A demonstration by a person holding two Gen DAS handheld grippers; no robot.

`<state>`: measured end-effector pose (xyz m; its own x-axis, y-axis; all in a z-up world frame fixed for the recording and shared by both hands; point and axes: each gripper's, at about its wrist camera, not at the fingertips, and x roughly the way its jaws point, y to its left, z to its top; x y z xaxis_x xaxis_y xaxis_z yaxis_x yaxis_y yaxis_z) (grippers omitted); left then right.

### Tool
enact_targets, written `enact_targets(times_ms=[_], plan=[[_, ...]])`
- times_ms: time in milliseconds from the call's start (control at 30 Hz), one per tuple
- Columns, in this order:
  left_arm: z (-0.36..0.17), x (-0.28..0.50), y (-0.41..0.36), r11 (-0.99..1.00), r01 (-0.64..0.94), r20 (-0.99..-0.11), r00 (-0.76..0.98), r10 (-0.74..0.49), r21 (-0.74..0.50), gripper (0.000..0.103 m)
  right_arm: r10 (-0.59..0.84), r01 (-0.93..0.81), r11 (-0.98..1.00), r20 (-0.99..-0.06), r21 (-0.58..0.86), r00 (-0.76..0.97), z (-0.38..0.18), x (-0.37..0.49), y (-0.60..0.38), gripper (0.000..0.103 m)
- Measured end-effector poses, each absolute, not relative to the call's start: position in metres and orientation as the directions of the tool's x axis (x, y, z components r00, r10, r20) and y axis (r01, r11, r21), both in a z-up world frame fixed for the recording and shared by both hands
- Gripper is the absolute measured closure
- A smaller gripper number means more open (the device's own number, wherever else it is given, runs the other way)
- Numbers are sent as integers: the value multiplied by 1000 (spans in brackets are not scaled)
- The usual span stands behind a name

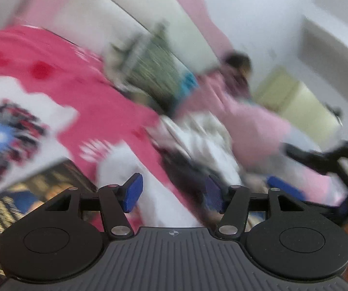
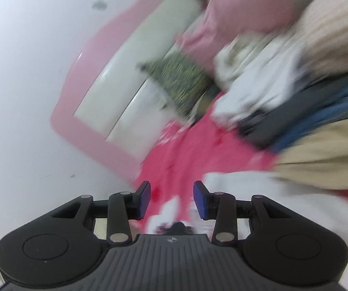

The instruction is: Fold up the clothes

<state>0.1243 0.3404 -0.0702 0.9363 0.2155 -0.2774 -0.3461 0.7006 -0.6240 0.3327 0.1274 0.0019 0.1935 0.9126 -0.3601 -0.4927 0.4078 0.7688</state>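
Both tongs stand spread and empty over a bed heaped with laundry, in frames smeared by motion. The left tongs (image 1: 171,192), at the lower centre of the left wrist view, hold nothing between their blue pads; behind them a pile of clothes (image 1: 198,143) in white, dark and pale pink fills the middle of the frame. The right tongs (image 2: 171,200), at the lower centre of the right wrist view, are parted with a narrower gap and hang above the pink bedsheet (image 2: 186,145), which carries white patches and a dark printed motif. In that view the pile (image 2: 283,92) rises at the upper right: white cloth, a dark piece, something blue, a tan garment (image 2: 319,155) nearest the lens. A green patterned pillow (image 2: 178,82) sits at the centre against the headboard (image 2: 115,101). A person in pink (image 1: 251,111) shows right of centre in the left view, and a second handheld tool (image 1: 326,160) enters at the right edge.

The risk, judged from this: the garments overlap so closely that spread tongs closing on the heap could pinch two layers at once, or catch the bedsheet with the cloth and drag it. The blur makes it impossible to tell where one garment ends, so a hem or corner may be missed
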Motion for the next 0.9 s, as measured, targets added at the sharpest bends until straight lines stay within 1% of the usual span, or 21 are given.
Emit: enact_targets(times_ms=[67,100,133,267,367,433,600,700,733,800,833,867,900], plan=[[-75,135,337,719,-327,-323,935,149,-614,45,871,-497,491,-391,716,297,14,313,77,61],[-78,140,335,723,-338,-355,925,137,-602,45,846,-491,532,-405,690,347,18,303,53,61],[-81,143,335,718,-354,-378,916,136,-599,45,817,-482,573,-421,663,393,22,293,30,61],[-90,150,337,687,-417,-454,880,141,-595,45,671,-399,740,-557,541,489,11,253,-28,61],[-95,153,338,672,-458,-502,852,146,-582,46,559,-399,827,-650,395,515,-9,225,-31,62],[-97,154,338,670,-476,-520,840,155,-569,46,505,-448,850,-672,277,542,-19,205,-25,63],[-99,155,333,676,-501,-521,830,198,-541,49,406,-593,802,-662,-73,630,-50,180,24,64],[-101,156,330,679,-515,-521,824,223,-523,59,390,-653,714,-632,-251,670,-66,169,50,65],[-101,157,329,679,-520,-521,821,232,-518,64,391,-666,686,-624,-292,677,-72,168,58,65],[-102,157,328,681,-530,-521,817,249,-506,81,394,-685,625,-606,-374,691,-82,166,75,66],[-102,158,327,681,-535,-520,814,257,-500,95,395,-690,594,-598,-413,698,-88,165,84,70],[-103,158,326,682,-540,-520,812,265,-494,100,383,-685,571,-591,-453,710,-95,166,91,74],[-103,158,325,682,-544,-520,809,274,-489,102,366,-677,552,-588,-487,721,-103,169,98,83]])
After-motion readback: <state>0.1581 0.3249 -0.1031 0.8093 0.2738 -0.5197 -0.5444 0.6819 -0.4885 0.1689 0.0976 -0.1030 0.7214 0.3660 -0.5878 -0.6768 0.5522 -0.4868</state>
